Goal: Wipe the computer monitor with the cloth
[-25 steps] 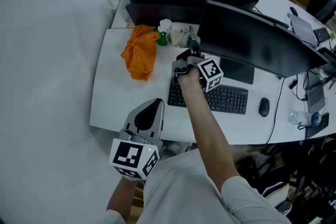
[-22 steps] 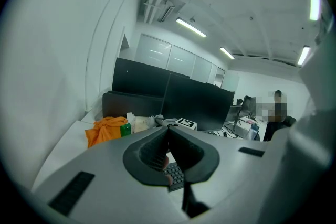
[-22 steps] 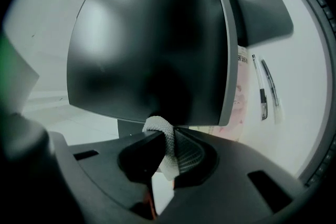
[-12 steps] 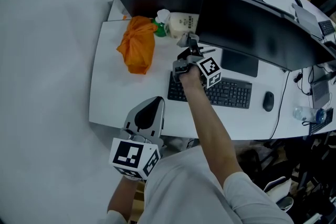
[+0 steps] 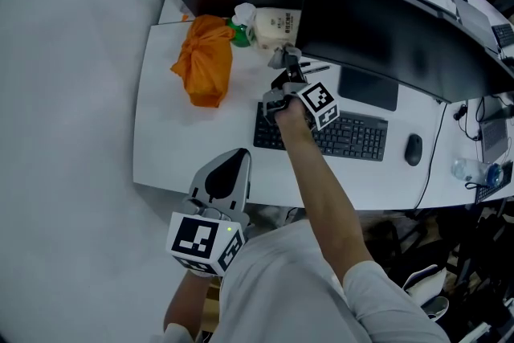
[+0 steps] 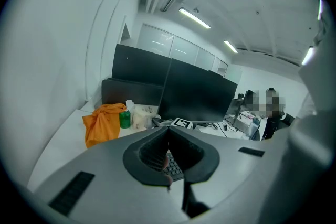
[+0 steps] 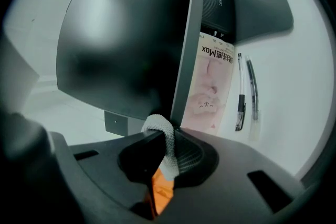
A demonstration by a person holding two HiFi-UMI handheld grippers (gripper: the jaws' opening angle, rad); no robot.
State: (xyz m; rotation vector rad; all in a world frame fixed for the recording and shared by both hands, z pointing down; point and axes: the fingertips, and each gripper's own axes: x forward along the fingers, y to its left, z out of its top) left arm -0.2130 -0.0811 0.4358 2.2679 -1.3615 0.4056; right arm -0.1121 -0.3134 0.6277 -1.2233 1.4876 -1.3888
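Two tools, right hand-held gripper (image 7: 166, 132) clamped on cloth (image 7: 168, 150) beside monitor (image 7: 121, 34), left hand-held gripper (image 6: 169, 131) closed, empty.

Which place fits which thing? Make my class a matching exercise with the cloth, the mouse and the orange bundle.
Things:
1. cloth
2. mouse
3. orange bundle

Places:
A. on the desk, right of the keyboard
B. beside the green bottle
C. in the jaws of the right gripper

Pairs: 1-C, 2-A, 3-B

Head view dim and bluish; both tongs views fisheye-bent, dark-cornered; ceiling strip lights (image 6: 195, 18) glare.
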